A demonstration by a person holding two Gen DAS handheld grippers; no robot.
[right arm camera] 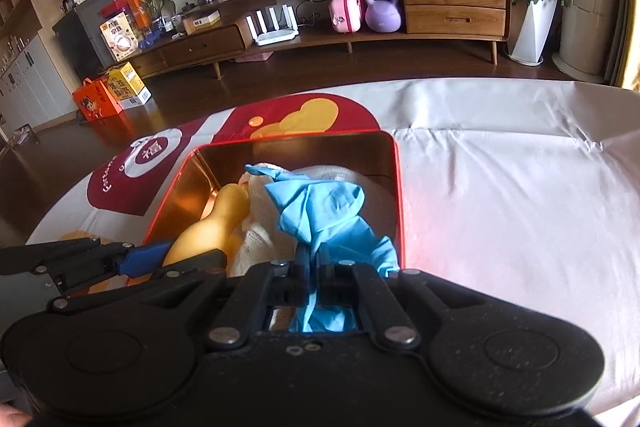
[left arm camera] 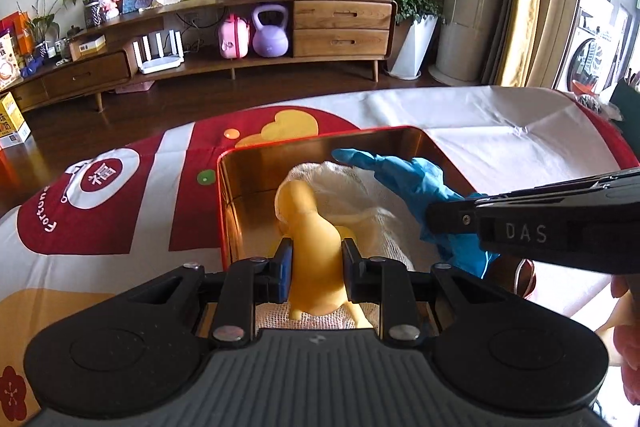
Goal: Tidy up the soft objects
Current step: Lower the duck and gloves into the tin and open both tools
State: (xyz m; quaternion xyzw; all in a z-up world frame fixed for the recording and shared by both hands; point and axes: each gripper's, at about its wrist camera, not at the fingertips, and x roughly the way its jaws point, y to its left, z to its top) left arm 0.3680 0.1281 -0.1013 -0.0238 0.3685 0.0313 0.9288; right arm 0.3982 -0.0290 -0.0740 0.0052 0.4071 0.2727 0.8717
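A red tin with a shiny gold inside (left arm camera: 320, 141) (right arm camera: 396, 163) sits on the printed tablecloth. Inside it lies a white gauze cloth (left arm camera: 352, 187) (right arm camera: 256, 239). My left gripper (left arm camera: 314, 261) is shut on a soft yellow gourd-shaped toy (left arm camera: 310, 223) (right arm camera: 218, 215), held over the tin's near edge above the cloth. My right gripper (right arm camera: 316, 267) is shut on a crumpled blue glove (right arm camera: 316, 207) (left arm camera: 404, 179), which hangs over the tin on the right side, its fingers spread above the cloth. The right gripper's body (left arm camera: 532, 227) enters the left wrist view from the right.
The cloth (right arm camera: 500, 187) covering the table is white on the right, red and white print on the left. Beyond the table's far edge are a wooden floor and a long wooden sideboard (left arm camera: 340, 27) with a purple kettlebell (left arm camera: 270, 33). A hand (left arm camera: 624, 319) shows at the right.
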